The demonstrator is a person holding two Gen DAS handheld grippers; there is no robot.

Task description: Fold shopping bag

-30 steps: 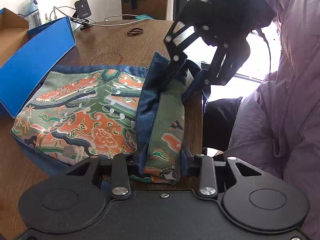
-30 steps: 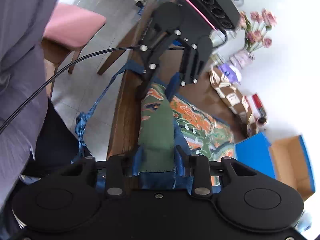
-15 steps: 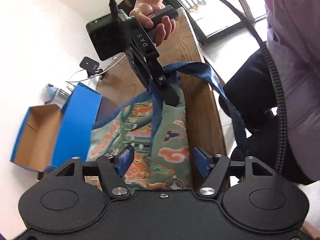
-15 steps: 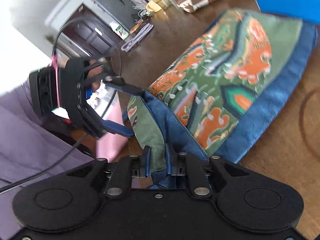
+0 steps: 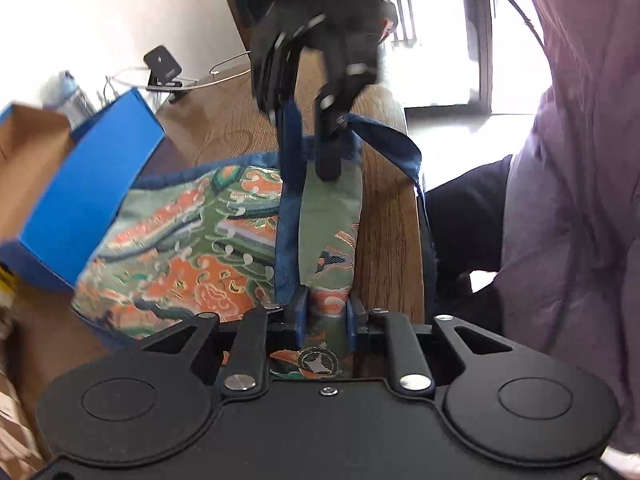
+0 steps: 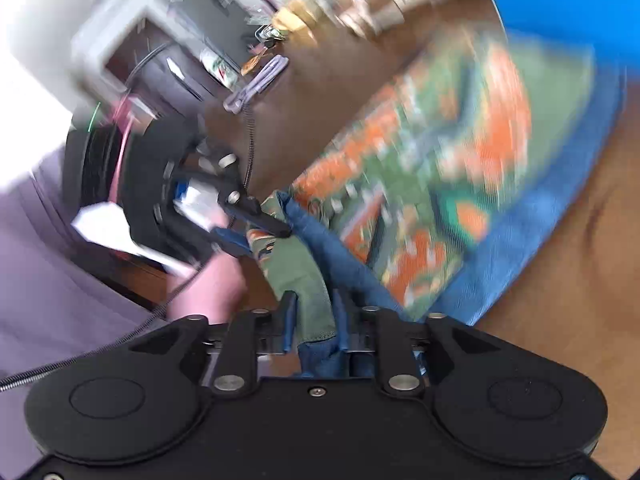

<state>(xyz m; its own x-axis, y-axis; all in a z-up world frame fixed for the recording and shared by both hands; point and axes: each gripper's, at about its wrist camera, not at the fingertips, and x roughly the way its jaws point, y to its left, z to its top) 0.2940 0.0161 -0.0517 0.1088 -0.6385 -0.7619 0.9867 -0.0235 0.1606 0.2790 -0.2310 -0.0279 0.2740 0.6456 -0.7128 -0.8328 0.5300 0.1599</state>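
On a brown wooden table point(image 5: 384, 216) by a bright window point(image 5: 436, 60), a patterned shopping bag point(image 5: 192, 248) lies flat near a blue box point(image 5: 88, 184). Left gripper point(image 5: 323, 314), jaws just narrowing, pinches its folded edge; right gripper point(image 6: 314, 316) (view blurred), jaws just widening, straddles the far end.

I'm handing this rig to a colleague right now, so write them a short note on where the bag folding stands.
Left gripper: its jaws have just been closing, shut on the near end of the folded-over flap.
Right gripper: its jaws have just been opening; the far end of the flap sits between them, and the blurred view does not show whether the pads press it.
The green-and-orange patterned fabric shopping bag with blue trim lies flat on the brown wooden table, its blue strap hanging over the edge.
Done: one narrow side strip turned over.
Left: lay it flat, tuck the strap, finish folding.
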